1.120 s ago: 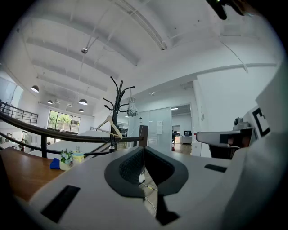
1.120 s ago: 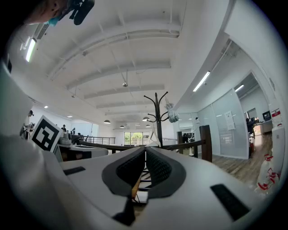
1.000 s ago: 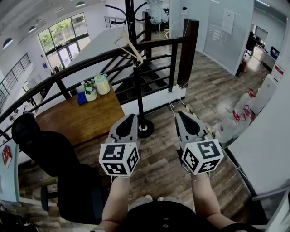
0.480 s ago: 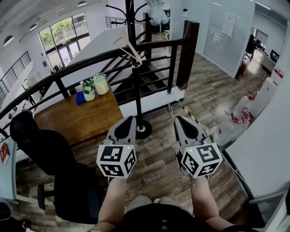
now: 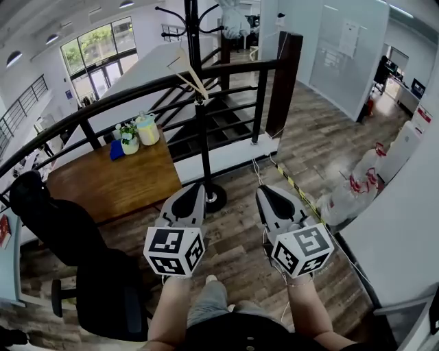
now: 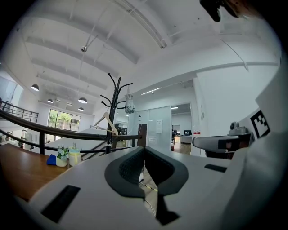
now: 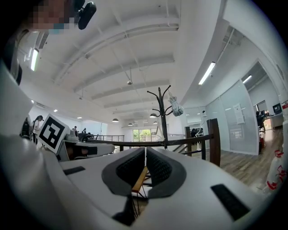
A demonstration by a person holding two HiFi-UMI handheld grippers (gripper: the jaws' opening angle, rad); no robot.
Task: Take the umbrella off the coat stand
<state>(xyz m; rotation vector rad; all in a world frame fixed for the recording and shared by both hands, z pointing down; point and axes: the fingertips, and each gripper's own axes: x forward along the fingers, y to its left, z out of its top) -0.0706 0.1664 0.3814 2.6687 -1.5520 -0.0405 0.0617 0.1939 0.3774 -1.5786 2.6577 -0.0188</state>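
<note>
The black coat stand [image 5: 200, 116] rises straight ahead by the railing, with its round base [image 5: 215, 199] on the wood floor. A pale folded umbrella [image 5: 235, 20] hangs from a top hook; it also shows as the umbrella [image 6: 129, 104] and the umbrella [image 7: 175, 107] in the gripper views. A wooden hanger [image 5: 188, 66] hangs on the stand's left side. My left gripper [image 5: 197, 189] and right gripper [image 5: 263, 192] are held side by side, level, well short of the stand and far below the umbrella. Both are shut with nothing between the jaws.
A black handrail [image 5: 137, 89] runs across behind the stand, with stairs beyond. At the left stand a wooden table [image 5: 110, 182] with a flower pot and jug, and a black office chair [image 5: 75, 240]. White tied bags [image 5: 357, 185] lie by the right wall.
Both grippers have sunk a little lower in the head view, the left one slightly leftwards. The stand and table have slid left and up. A knee now shows between the arms.
</note>
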